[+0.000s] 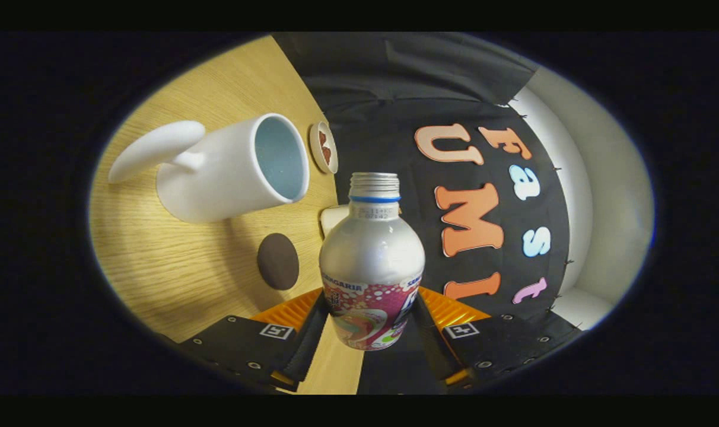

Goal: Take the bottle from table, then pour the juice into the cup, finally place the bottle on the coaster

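Gripper view has the tool (368, 332) closed on the bottle (371, 261), one finger pressing each side of its printed lower body, so the bottle sits between the fingers and is carried by them. Its silver shoulder and threaded neck point away from the camera; the cap is off, and a blue ring sits below the threads. The whole scene is rolled on its side, so the wooden worktop (187, 273) runs as a slanted plane along one flank of the bottle, and the black cloth wall fills the other flank. Just past the fingers, beside the bottle's lower body, a dark round coaster (278, 261) lies flat on the worktop, apart from the bottle. A small pale object (331, 218) peeks out from behind the bottle's shoulder, near the worktop's back edge; what it is I cannot tell. Farther out stands the white cup (229, 169), its large handle turned away from the bottle and its pale blue inside visible through the rim. Beyond the cup, close to the worktop's back edge, lies a small round disc (323, 147) with dark red marks.
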Demonstrator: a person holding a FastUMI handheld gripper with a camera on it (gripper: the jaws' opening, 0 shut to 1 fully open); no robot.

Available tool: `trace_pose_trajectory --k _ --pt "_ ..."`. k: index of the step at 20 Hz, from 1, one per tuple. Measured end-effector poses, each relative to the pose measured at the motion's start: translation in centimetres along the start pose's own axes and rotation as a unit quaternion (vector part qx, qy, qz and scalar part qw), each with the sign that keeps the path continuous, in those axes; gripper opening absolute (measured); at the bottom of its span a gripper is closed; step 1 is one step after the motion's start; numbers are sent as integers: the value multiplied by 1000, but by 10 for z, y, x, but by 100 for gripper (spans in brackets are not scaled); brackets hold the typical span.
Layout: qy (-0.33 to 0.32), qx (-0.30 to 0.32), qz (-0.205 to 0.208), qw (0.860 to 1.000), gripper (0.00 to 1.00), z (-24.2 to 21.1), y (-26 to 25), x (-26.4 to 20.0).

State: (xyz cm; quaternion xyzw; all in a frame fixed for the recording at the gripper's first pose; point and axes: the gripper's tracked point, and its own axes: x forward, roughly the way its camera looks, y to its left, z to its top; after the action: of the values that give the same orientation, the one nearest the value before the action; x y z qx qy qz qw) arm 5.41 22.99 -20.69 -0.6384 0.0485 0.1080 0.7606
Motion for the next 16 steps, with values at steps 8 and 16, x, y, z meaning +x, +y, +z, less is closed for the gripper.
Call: trace_pose_trajectory --k 8,16 --pt "-14 -70 -34 997 77 6 -7 -5" --pt "-19 -118 -53 991 77 7 -12 -6"
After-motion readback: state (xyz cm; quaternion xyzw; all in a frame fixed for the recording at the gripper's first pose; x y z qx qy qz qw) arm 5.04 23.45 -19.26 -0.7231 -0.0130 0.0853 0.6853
